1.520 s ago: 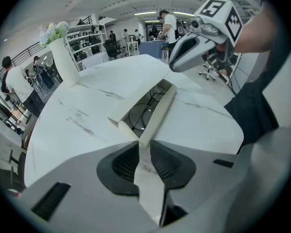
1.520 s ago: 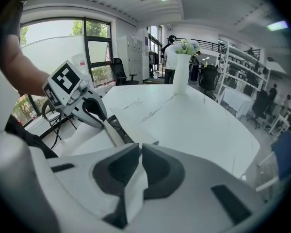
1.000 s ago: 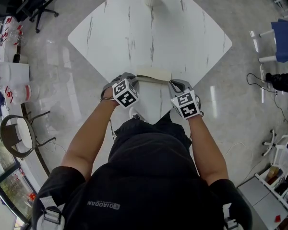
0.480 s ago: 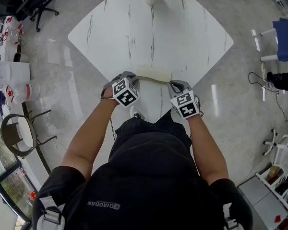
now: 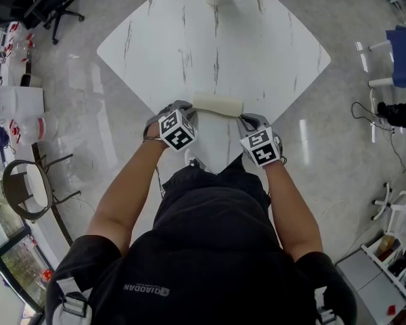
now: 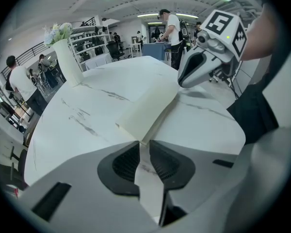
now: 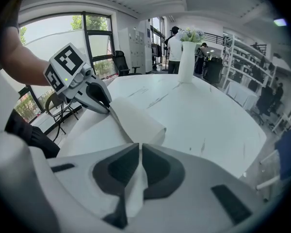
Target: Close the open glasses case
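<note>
Your left claw (image 6: 144, 148) is narrowed to a slit, pinching one end of the cream glasses case (image 6: 148, 106). Your right claw (image 7: 139, 149) is clamped thin on the opposite end. In the head view the case lies at frame centre, on the near corner of the white desk (image 5: 257, 39), between both claws. A vase (image 7: 186, 57) stands at the top centre.

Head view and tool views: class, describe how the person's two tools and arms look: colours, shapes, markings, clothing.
The left tool and right tool match. Each has a smooth pale-grey moulded shell and carries a cube of black-and-white square markers. Dark ribbed pads line the inside of the jaws. The person wears a black short-sleeved top.
</note>
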Available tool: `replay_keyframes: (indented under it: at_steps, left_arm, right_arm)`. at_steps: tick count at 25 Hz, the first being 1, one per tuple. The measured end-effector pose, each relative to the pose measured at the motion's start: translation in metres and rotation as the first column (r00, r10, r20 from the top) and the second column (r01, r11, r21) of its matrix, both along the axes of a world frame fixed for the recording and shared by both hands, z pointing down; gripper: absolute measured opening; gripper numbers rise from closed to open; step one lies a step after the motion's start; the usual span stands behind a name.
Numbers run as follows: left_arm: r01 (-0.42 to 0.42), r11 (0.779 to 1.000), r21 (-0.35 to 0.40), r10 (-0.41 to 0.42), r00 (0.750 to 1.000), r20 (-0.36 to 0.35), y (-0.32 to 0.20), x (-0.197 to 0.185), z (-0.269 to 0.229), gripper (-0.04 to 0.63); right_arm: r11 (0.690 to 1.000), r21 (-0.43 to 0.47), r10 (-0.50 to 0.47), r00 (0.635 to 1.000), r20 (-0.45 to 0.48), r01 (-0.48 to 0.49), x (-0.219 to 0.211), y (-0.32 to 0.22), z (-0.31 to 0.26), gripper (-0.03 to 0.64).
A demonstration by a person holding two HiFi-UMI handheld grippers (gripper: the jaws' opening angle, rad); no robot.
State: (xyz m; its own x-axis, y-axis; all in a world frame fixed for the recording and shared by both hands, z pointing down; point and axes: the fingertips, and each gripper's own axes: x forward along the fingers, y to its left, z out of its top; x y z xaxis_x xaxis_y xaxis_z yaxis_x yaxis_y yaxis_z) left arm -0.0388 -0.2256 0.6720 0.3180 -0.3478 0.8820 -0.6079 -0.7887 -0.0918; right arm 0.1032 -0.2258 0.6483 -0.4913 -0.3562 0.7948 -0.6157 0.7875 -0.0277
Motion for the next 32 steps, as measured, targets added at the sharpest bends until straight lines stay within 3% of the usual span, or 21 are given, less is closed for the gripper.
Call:
replay_keyframes:
  at_steps: [12, 16, 22, 27, 30, 32]
  left_arm:
    - [0.013, 1.0, 0.021, -0.013, 1.0, 0.002, 0.014, -0.009, -0.011, 0.057]
    - [0.008, 0.998, 0.069, -0.007, 1.0, -0.019, 0.013, -0.013, -0.033, 0.048]
    - [0.011, 0.987, 0.158, -0.001, 0.998, -0.069, 0.012, -0.015, -0.074, 0.014]
    - [0.028, 0.978, 0.205, -0.001, 0.992, -0.129, 0.019, -0.012, -0.107, 0.005]
    - [0.061, 0.971, 0.23, -0.021, 0.984, -0.176, 0.022, -0.012, -0.128, 0.005]
    - [0.094, 0.966, 0.239, -0.038, 0.972, -0.231, 0.024, -0.012, -0.143, 0.005]
  right_arm:
    - [0.999, 0.044, -0.002, 0.999, -0.04, 0.003, 0.01, 0.003, -0.018, 0.023]
    - [0.996, 0.087, 0.028, 0.999, -0.023, -0.026, 0.012, 0.004, -0.038, 0.023]
    - [0.984, 0.148, 0.089, 0.994, 0.068, -0.098, 0.013, 0.007, -0.078, 0.003]
    - [0.976, 0.15, 0.125, 0.972, 0.201, -0.157, 0.003, 0.017, -0.114, 0.002]
    - [0.968, 0.131, 0.164, 0.936, 0.311, -0.213, -0.002, 0.022, -0.139, 0.002]
    - [0.958, 0.102, 0.208, 0.893, 0.4, -0.268, -0.004, 0.024, -0.156, 0.002]
